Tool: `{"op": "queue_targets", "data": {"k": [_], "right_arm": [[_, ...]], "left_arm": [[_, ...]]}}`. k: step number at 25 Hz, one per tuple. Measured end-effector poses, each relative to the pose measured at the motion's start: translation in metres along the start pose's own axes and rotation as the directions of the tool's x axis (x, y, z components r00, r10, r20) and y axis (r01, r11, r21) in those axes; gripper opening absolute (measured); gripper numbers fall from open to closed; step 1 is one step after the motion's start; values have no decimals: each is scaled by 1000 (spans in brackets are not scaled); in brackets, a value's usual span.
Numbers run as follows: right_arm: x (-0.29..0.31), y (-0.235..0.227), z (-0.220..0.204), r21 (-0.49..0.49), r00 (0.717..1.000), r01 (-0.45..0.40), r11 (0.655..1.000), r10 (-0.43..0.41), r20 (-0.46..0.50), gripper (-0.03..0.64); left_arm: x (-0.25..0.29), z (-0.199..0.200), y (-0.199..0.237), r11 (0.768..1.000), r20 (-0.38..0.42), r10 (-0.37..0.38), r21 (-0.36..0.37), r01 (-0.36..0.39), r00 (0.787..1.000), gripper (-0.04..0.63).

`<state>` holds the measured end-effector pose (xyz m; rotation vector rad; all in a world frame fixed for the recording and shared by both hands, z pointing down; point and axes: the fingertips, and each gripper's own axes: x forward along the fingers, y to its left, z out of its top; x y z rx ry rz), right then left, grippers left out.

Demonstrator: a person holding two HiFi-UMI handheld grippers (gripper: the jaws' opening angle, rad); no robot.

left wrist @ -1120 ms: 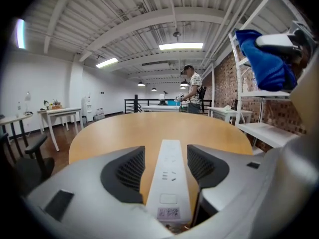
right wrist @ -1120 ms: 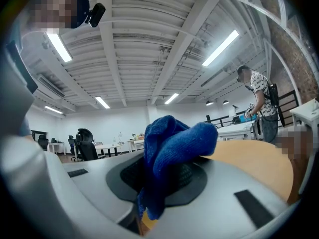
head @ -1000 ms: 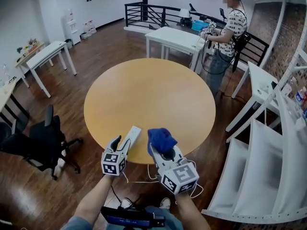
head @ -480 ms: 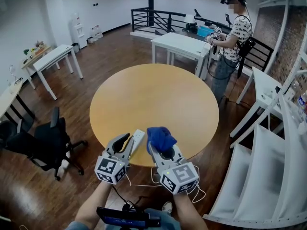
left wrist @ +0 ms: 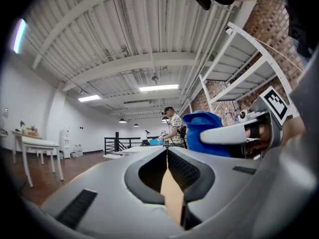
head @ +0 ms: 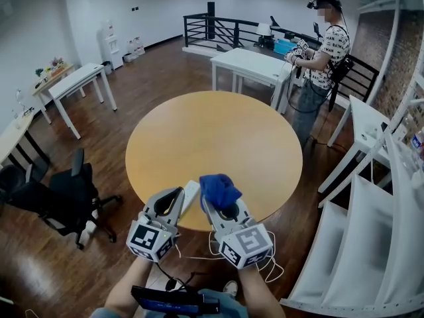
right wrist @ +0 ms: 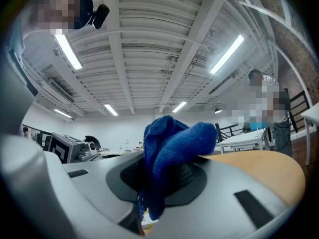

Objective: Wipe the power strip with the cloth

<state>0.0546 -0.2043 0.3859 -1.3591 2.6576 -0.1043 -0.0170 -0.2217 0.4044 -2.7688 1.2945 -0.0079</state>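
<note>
A white power strip (head: 190, 192) lies at the near edge of the round wooden table (head: 212, 138), with its cable (head: 199, 254) hanging down. My left gripper (head: 173, 195) hovers just left of the strip, apart from it. Its jaws have just been closing and now stand shut with nothing between them; in the left gripper view (left wrist: 167, 152) only a sliver of tabletop shows there. My right gripper (head: 222, 203) is shut on a bunched blue cloth (head: 218, 187), which sticks up from its jaws (right wrist: 169, 171) in the right gripper view as a blue wad (right wrist: 174, 141).
A person (head: 324, 42) stands at the back right beside a white table (head: 248, 61). A black office chair (head: 59, 201) is left of the round table, and white shelving (head: 371, 230) is on the right. More white tables (head: 73, 78) line the left wall.
The left gripper has risen from beside the power strip and its jaws have closed from open to shut. The right gripper with the cloth has barely shifted.
</note>
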Motion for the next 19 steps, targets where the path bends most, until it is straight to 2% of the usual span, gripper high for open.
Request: {"op": "queue_targets", "data": {"k": [19], "right_arm": [[0,6,-2,4,1000,-23,1000,23,-11,63]], "left_arm": [[-6,3,-1,1000,-3,13,2,-13,1000,15]]}}
